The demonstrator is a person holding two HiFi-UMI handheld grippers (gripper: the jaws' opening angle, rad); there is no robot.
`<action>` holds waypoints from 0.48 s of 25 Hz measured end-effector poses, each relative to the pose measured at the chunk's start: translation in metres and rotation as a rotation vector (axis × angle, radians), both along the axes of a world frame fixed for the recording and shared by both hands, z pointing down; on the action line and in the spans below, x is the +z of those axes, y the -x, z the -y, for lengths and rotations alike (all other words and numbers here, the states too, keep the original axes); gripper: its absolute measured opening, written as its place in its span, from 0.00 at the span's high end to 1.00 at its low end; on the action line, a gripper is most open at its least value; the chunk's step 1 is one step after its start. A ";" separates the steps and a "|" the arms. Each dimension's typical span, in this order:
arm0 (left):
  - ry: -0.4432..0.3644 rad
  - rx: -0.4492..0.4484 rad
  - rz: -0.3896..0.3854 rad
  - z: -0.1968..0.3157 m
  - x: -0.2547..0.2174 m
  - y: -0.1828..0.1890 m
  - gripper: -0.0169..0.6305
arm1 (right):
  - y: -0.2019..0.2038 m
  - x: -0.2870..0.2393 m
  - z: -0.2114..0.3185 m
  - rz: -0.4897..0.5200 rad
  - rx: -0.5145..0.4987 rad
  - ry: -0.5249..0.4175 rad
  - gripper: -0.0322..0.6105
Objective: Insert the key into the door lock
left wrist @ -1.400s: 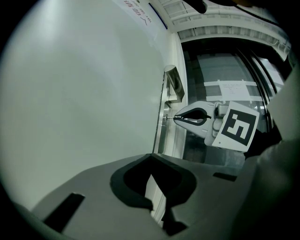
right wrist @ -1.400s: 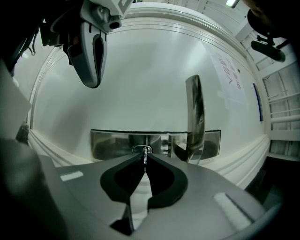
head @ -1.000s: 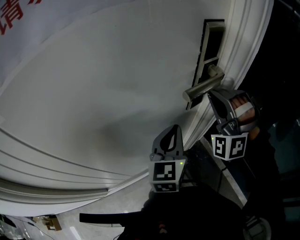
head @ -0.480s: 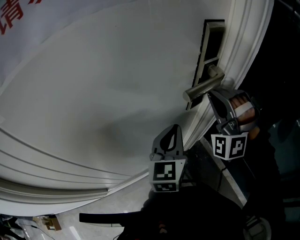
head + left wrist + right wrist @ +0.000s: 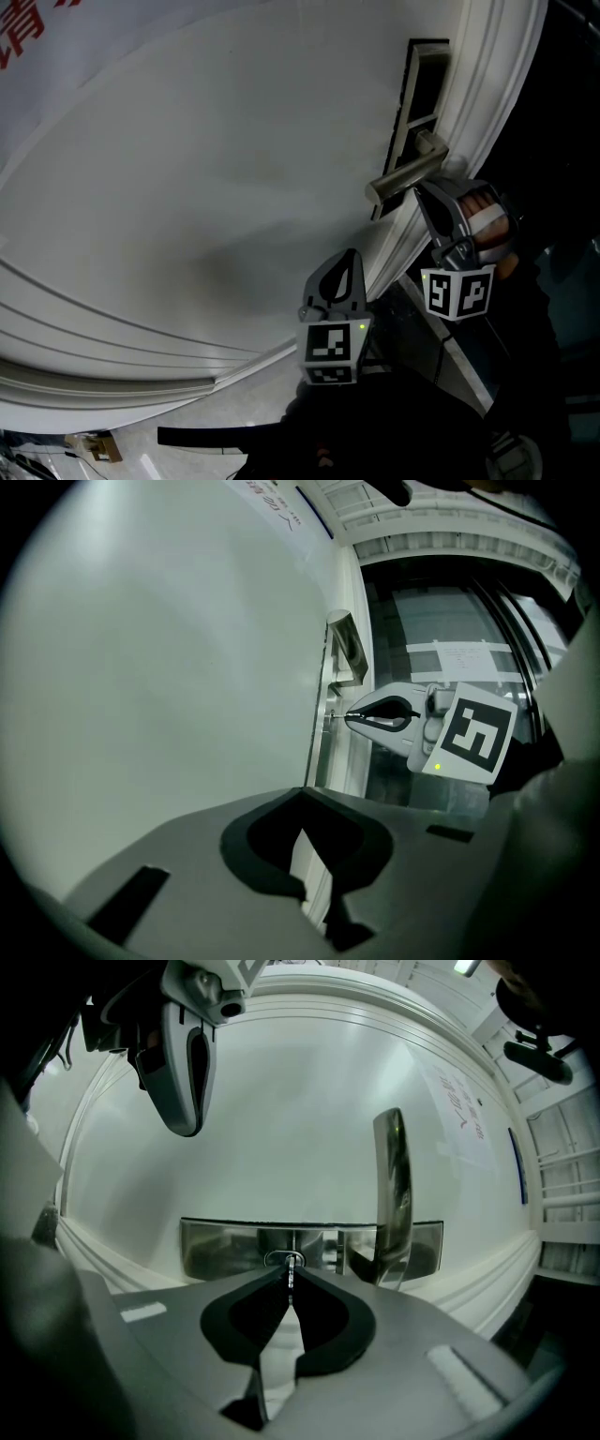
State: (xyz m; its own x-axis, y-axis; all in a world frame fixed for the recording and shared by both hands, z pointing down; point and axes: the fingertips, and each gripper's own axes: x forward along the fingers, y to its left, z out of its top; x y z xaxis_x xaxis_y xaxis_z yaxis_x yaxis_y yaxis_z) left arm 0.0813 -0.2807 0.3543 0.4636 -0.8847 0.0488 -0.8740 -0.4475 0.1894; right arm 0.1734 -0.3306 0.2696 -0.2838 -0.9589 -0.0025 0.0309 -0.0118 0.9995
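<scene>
Right hand-held gripper (image 5: 427,192): jaws clamped on the key (image 5: 291,1279), blade held edge-on and pointed straight at the door lock (image 5: 283,1259) in the metal plate (image 5: 220,1246), just beside the handle (image 5: 393,1194). The tip sits at the keyhole; depth of entry cannot be determined. This alignment appears intended for a straight push.

Left hand-held gripper (image 5: 300,794): jaws together, empty, held low near the door (image 5: 187,187), clear of the work.

No containers in view.

I see the lever handle (image 5: 392,1185) jutting from the lock plate (image 5: 216,1246) just beside my right hand-held gripper (image 5: 291,1281), crowding that side. The plate's other side is open, and my left hand-held gripper (image 5: 351,256) hangs apart over bare door (image 5: 187,187).
</scene>
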 end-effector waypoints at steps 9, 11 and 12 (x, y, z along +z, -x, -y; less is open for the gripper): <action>0.008 0.000 -0.007 0.000 0.002 -0.001 0.97 | 0.001 0.001 0.000 -0.001 -0.005 0.002 0.93; 0.004 0.003 -0.006 0.001 0.002 -0.002 0.97 | 0.001 0.000 0.000 -0.002 -0.004 0.002 0.93; 0.003 0.005 -0.005 0.001 0.002 -0.002 0.97 | 0.001 0.000 0.000 -0.002 -0.004 0.001 0.93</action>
